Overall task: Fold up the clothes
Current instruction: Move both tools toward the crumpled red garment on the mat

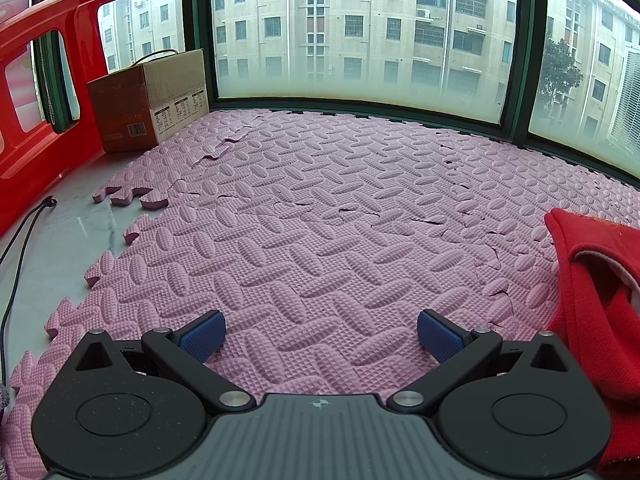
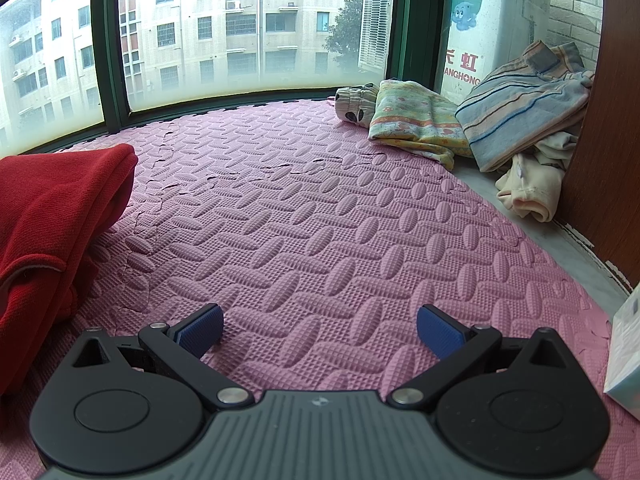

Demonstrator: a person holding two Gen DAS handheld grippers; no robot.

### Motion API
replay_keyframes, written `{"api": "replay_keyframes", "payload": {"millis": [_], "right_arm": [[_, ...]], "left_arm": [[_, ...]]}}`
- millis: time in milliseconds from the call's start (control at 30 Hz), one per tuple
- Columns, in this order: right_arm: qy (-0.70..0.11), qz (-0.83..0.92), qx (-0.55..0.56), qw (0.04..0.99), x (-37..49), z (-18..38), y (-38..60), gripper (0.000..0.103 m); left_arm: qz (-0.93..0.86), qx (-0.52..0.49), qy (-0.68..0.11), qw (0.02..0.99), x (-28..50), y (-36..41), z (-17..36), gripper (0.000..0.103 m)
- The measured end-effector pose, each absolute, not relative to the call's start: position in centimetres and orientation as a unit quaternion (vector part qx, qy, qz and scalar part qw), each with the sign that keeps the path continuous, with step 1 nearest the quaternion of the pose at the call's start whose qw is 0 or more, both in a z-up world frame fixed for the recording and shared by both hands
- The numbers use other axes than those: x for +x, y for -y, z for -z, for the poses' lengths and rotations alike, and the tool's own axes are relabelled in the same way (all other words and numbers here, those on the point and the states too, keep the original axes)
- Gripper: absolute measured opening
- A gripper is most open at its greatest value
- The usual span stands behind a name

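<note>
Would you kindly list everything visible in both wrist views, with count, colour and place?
red garment: 1, red, on the mat between the grippers
foam mat: 1, pink, covering the sill
clothes pile: several, striped, floral and cream, far right corner
cardboard box: 1, brown, far left by the window
plastic stool: 1, red, left edge
cable: 1, black, left floor
left gripper: 1, black with blue pads, open
right gripper: 1, same, open

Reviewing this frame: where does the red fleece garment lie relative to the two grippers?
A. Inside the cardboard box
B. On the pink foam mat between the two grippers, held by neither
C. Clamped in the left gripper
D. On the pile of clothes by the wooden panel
B: the red fleece garment lies on the pink foam mat, right of the open left gripper and left of the open right gripper; both jaws are empty.
</note>
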State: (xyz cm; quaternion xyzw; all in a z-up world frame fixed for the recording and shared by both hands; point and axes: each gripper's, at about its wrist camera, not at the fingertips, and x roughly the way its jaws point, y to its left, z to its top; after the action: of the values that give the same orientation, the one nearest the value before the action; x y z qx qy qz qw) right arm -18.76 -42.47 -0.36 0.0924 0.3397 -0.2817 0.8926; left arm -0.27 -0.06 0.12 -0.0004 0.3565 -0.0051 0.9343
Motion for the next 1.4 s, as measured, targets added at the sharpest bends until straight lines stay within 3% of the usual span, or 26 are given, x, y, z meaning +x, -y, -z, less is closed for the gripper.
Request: {"api": "replay_keyframes", "payload": {"millis": [1400], "right_arm": [[-0.305, 0.156, 0.050, 0.938, -27.6, -4.2, 30.9, 0.103]], "left_arm": [[0.114, 0.012, -0.343, 0.932, -15.9, 4.5, -5.9, 0.103]]}}
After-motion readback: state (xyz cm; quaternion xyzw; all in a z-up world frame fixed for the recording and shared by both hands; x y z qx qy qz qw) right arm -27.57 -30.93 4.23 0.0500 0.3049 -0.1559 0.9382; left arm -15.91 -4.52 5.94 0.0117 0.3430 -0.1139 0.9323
